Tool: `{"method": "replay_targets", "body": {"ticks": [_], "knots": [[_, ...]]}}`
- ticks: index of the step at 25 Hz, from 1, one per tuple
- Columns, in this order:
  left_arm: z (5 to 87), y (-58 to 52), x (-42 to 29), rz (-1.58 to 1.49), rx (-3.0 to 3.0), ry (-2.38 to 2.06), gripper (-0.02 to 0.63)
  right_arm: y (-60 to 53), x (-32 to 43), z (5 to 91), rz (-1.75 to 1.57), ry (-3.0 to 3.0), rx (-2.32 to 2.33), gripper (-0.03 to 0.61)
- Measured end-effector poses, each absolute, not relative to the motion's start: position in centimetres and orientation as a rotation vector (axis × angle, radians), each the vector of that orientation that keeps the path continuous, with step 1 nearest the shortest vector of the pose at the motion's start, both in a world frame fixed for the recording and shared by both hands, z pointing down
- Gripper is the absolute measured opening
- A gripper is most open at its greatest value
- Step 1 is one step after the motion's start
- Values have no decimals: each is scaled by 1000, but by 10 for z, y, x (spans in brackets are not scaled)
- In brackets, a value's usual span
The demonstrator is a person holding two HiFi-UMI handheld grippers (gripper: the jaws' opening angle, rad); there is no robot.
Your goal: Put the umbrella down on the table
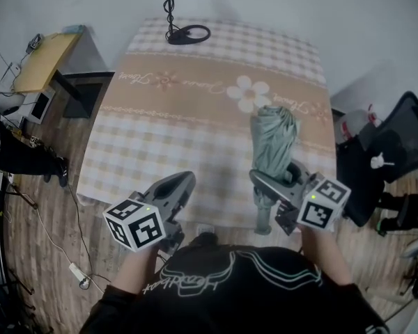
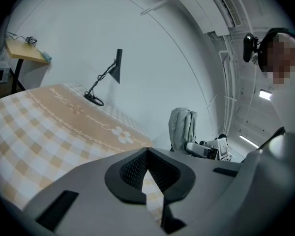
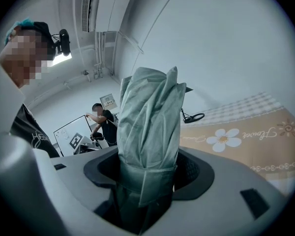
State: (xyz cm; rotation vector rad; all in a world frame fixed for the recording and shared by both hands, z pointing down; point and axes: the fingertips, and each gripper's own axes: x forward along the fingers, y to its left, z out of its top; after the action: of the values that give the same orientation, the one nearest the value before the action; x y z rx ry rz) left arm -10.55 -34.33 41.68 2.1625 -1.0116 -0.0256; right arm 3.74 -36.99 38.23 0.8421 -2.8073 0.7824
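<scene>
Right gripper view gives you the clearest look: your right gripper (image 3: 147, 183) has its jaws pinched on the folded umbrella (image 3: 150, 127), just under the strap wrapped round its canopy. Everything below the jaws is hidden. Head view puts the umbrella over the near right part of the counter (image 1: 146, 138), but you cannot tell whether it touches the cloth. Your left gripper (image 2: 147, 154) has its jaws pressed together at the tips with nothing between them.

A black desk lamp (image 1: 187, 19) at the far edge is cut off at the top. Around the counter are pale walls, a wood plank floor (image 1: 56, 242), a small wooden side table (image 1: 45, 61) and a black office chair (image 1: 397, 152).

The cloth is a beige-and-white check with a tan band of printed daisies. The umbrella's grey-green fabric is crumpled into soft pleats.
</scene>
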Motion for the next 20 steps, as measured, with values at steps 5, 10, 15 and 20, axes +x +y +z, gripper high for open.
{"method": "replay_targets", "body": {"ticks": [5, 10, 15, 20], "knots": [[429, -365, -127, -19, 2136, -1005, -3, -397, 16, 404, 743, -2734, 836, 291], [444, -384, -148, -14, 2105, -997, -3, -419, -5, 436, 735, -2650, 814, 292], [455, -395, -163, -14, 2081, -1002, -3, -433, -15, 471, 757, -2575, 792, 292], [464, -402, -172, -7, 2058, -999, -3, -442, -20, 503, 777, -2488, 785, 291]]}}
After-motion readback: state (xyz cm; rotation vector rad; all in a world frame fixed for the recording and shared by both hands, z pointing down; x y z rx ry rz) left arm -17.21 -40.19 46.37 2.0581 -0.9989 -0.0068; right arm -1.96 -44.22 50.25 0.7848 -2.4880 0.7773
